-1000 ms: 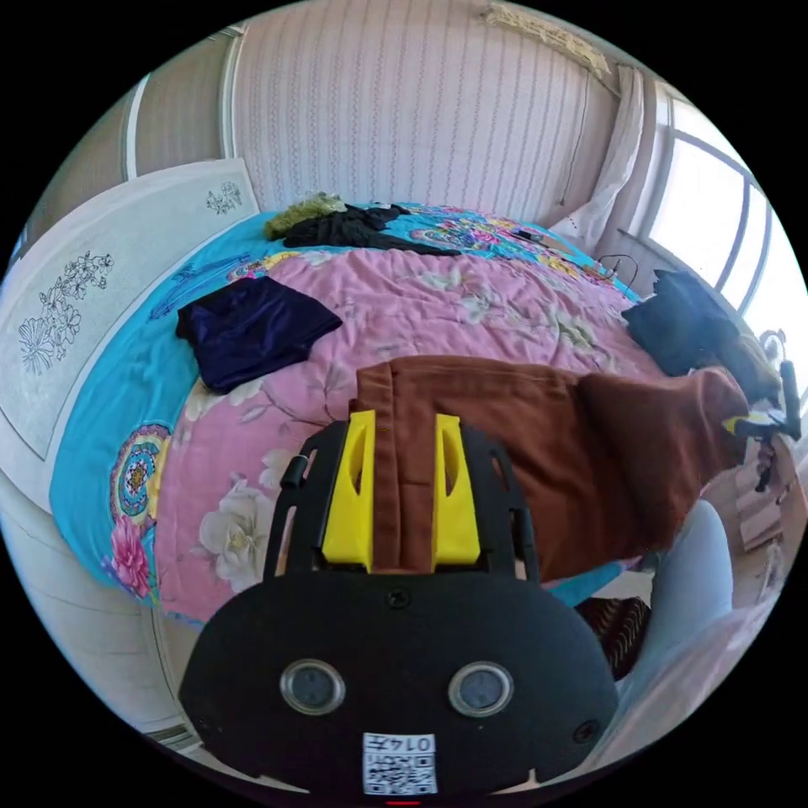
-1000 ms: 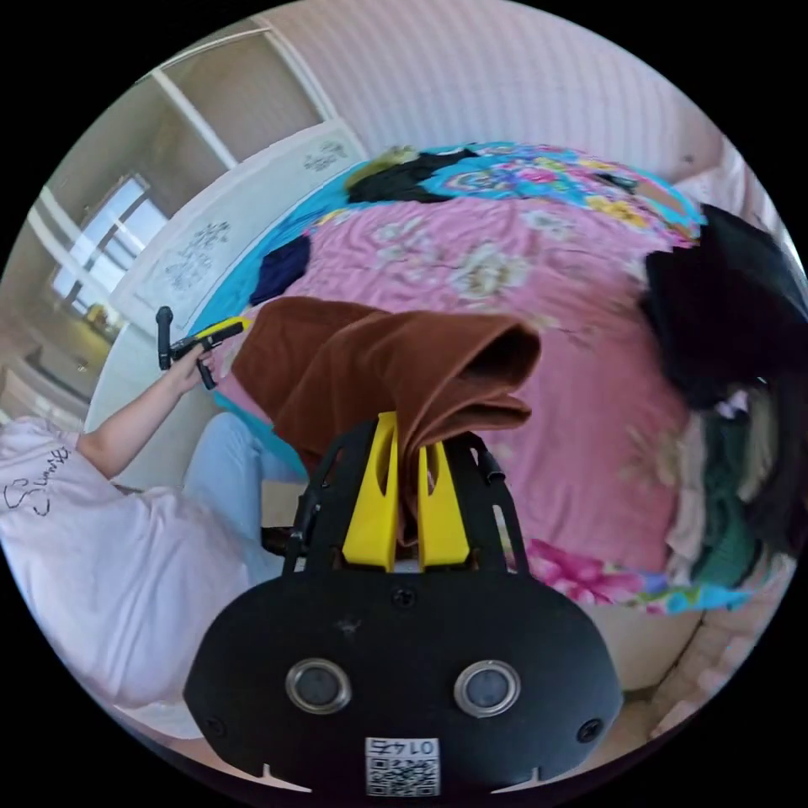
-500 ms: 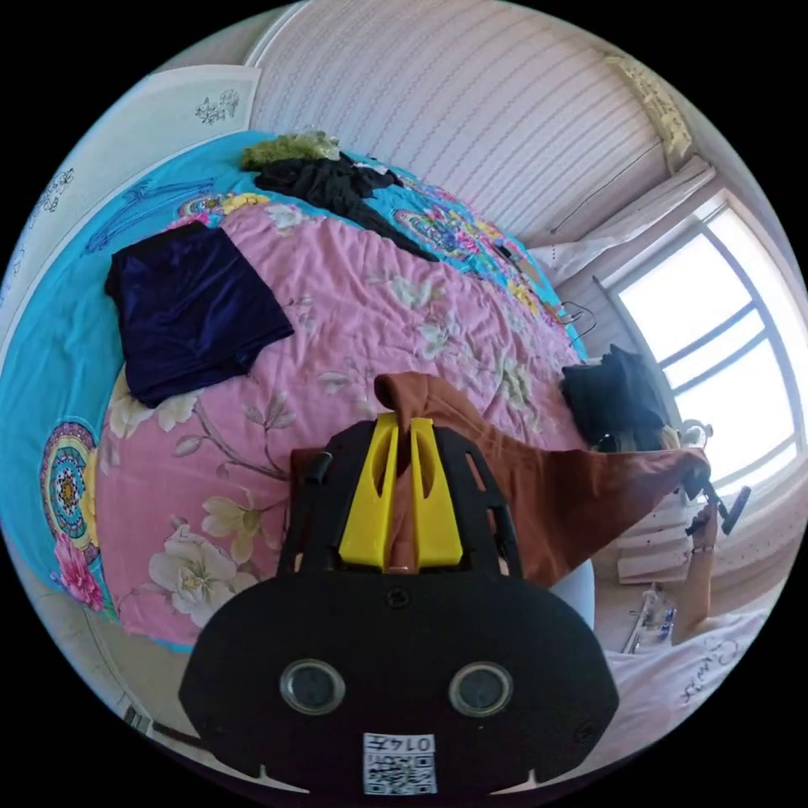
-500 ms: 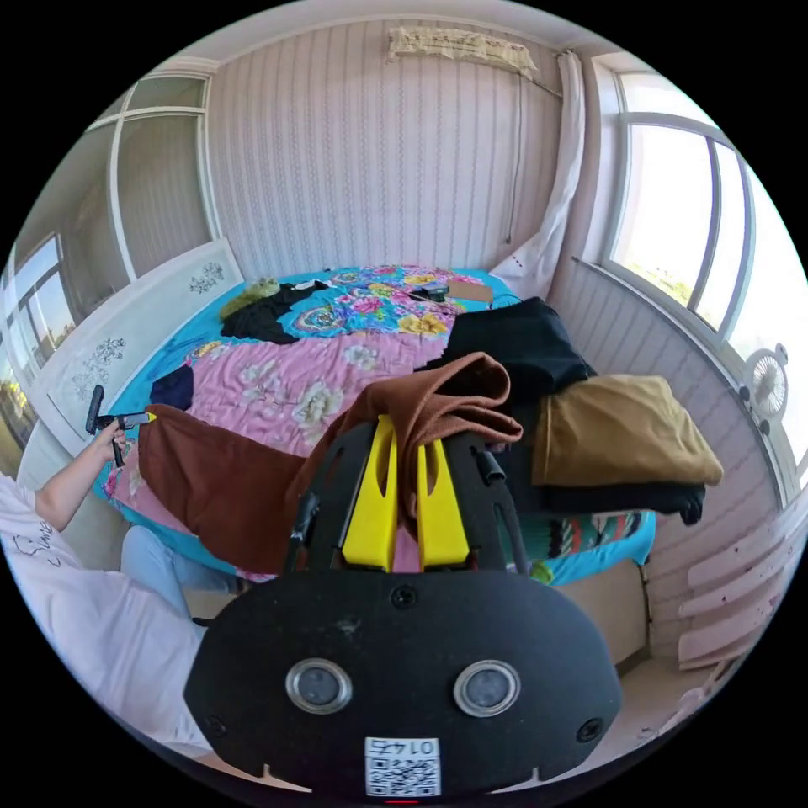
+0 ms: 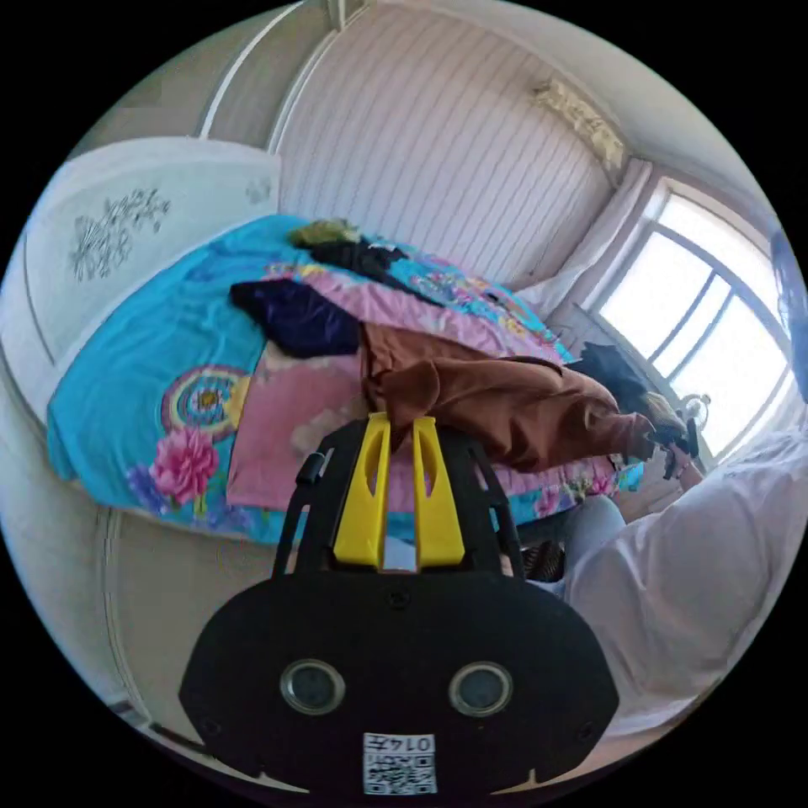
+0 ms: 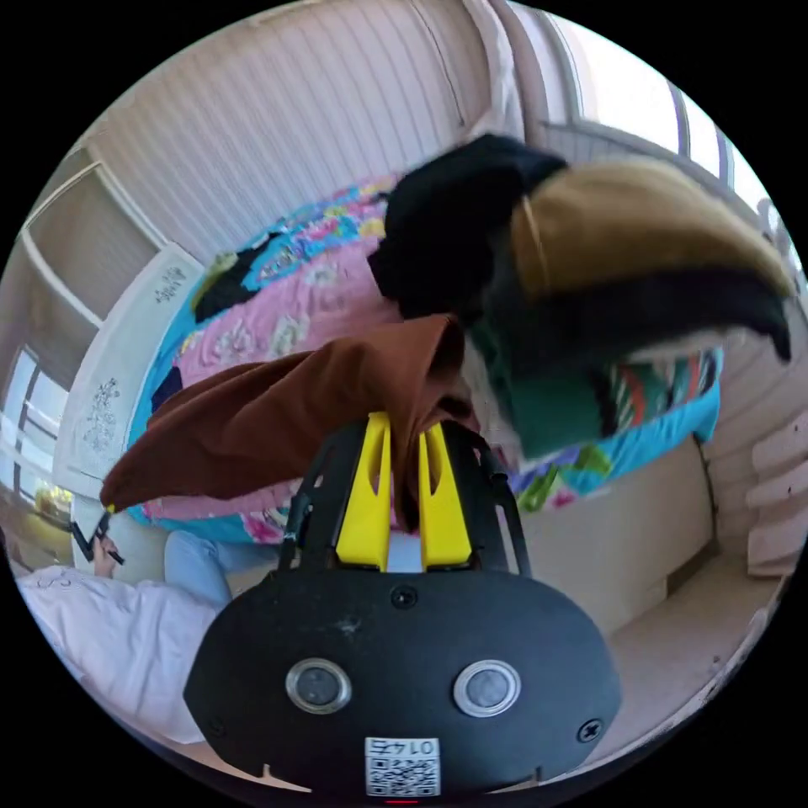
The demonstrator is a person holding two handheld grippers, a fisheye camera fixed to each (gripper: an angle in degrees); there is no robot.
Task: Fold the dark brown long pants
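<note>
A person stretches the dark brown long pants (image 5: 497, 400) between two handheld tools above a bed (image 5: 126, 337) spread with a pink floral quilt (image 5: 286, 412). In the left gripper view the left gripper (image 5: 398, 421) has its yellow jaws drawn narrow on a bunched end of the cloth, at 12 o'clock from the tool's black body; the garment runs off toward 3 o'clock, where the right gripper (image 5: 673, 438) shows small against the window (image 5: 699, 311). In the right gripper view the right gripper (image 6: 406, 421) pinches the other end just as tightly, and the fabric sweeps toward 9 o'clock to the left gripper (image 6: 99, 526).

A second ago the pants lay flat across the quilt with the left jaws set wide around the waistband; half a second ago they were lifting. Now both ends are held off the bedding and the cloth sags between the tools. That suggests the fold proper has yet to begin: the lift reads as a shake-out or repositioning. A stack of folded clothes (image 6: 640, 252) sits close at 1 o'clock in the right gripper view, and a navy garment (image 5: 295, 307) lies beyond the pants in the left gripper view
</note>
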